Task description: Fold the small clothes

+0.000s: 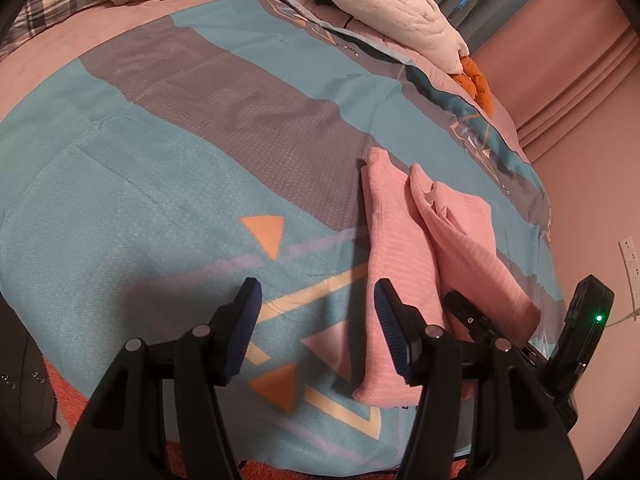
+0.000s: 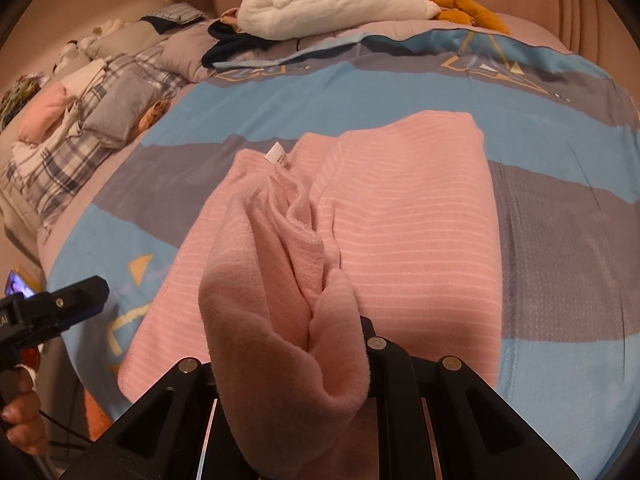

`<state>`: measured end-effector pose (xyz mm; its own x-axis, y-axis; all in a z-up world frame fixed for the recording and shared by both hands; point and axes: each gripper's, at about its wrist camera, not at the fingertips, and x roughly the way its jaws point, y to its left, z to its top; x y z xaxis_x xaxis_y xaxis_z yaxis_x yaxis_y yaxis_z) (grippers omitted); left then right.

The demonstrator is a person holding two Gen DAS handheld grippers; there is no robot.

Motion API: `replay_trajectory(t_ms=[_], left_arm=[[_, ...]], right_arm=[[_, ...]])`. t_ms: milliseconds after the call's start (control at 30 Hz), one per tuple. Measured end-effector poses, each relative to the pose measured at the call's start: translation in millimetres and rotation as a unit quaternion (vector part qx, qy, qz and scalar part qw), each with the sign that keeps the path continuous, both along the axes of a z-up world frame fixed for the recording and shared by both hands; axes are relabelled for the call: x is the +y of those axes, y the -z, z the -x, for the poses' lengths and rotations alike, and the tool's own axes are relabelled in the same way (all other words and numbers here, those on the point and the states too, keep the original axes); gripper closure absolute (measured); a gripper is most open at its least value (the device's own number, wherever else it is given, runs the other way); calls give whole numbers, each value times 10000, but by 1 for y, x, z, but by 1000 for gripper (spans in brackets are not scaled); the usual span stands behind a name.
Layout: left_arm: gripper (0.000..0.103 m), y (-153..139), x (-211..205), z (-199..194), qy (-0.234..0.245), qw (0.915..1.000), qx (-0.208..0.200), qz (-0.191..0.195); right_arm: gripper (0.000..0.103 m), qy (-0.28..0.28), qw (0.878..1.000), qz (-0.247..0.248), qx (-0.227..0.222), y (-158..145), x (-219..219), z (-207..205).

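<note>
**Right jaws clamp pink garment on the bed; left jaws stand apart and empty**

The pink garment [image 2: 400, 216] lies on the blue and grey bedspread [image 2: 560, 128], partly folded, with pale thin stripes across it. In the right wrist view one bunched edge of it rises from the flat part straight into the right gripper [image 2: 296, 364], whose jaws are clenched on that thick fold; the cloth drapes over and hides the pads. A small white label [image 2: 277, 159] sticks up from the garment further out ahead of the jaws. The flat, folded part spreads ahead and to the right of the jaws.

In the left wrist view the left gripper [image 1: 316, 332] has its jaws released, with only bedspread showing between the blue ribbed pads [image 1: 244, 332]. The garment lies just to the right of the right-hand pad, which overlaps its near edge in the view; whether it touches the cloth I cannot tell. No cloth is between the jaws. To the right of them part of the right gripper shows beside the garment.

Far ahead of both pairs of jaws, a white plush toy [image 2: 332, 0] lies on the far side of the bed. A pile of other clothes [image 2: 100, 96] sits far left of the right jaws, by the plaid bedding.

At the left edge of the right wrist view, a person's hand [image 2: 24, 420] holds the left gripper's handle.
</note>
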<state>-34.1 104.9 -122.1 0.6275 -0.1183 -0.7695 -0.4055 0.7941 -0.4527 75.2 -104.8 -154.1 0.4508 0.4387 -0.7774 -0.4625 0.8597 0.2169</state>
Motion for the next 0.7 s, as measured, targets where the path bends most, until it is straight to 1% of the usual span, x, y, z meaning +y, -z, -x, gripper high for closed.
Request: replay_trajectory(t_ms=[100, 133, 200, 233, 267, 400, 467, 533, 567, 667, 700], left_arm=[[42, -2, -2, 0, 7, 10000, -5, -87], [42, -2, -3, 0, 18, 9999, -15, -111], [41, -3, -5, -1, 55, 9999, -23, -138], [41, -4, -6, -2, 77, 9999, -28, -147], [41, -5, -7, -3, 103, 9998, -39, -159], [39, -8, -11, -7, 185, 9997, -70, -154], [39, -10, -12, -10, 252, 9995, -107, -126], [38, -13, -15, -13, 314, 9993, -158, -99], [38, -15, -16, -15, 375, 9991, -211, -70], [38, -20, -22, -22, 539, 9981, -313, 37], [38, -21, -23, -24, 603, 9976, -331, 76]], right_arm=[[86, -70, 9999, -71, 43, -3, -5, 2], [83, -99, 9999, -118, 65, -5, -7, 3], [74, -138, 9996, -222, 104, -9, -12, 5], [65, -170, 9993, -294, 123, -12, -16, 7], [59, -191, 9991, -362, 114, -16, -20, 11], [49, -212, 9984, -515, -16, -29, -37, 22], [42, -115, 9981, -603, -90, -34, -48, 27], [37, -27, 9976, -661, -213, -37, -59, 30], [37, 0, 9974, -673, -242, -38, -63, 31], [37, 271, 9970, -709, -166, -35, -79, 29], [37, 340, 9962, -791, -109, -35, -84, 29]])
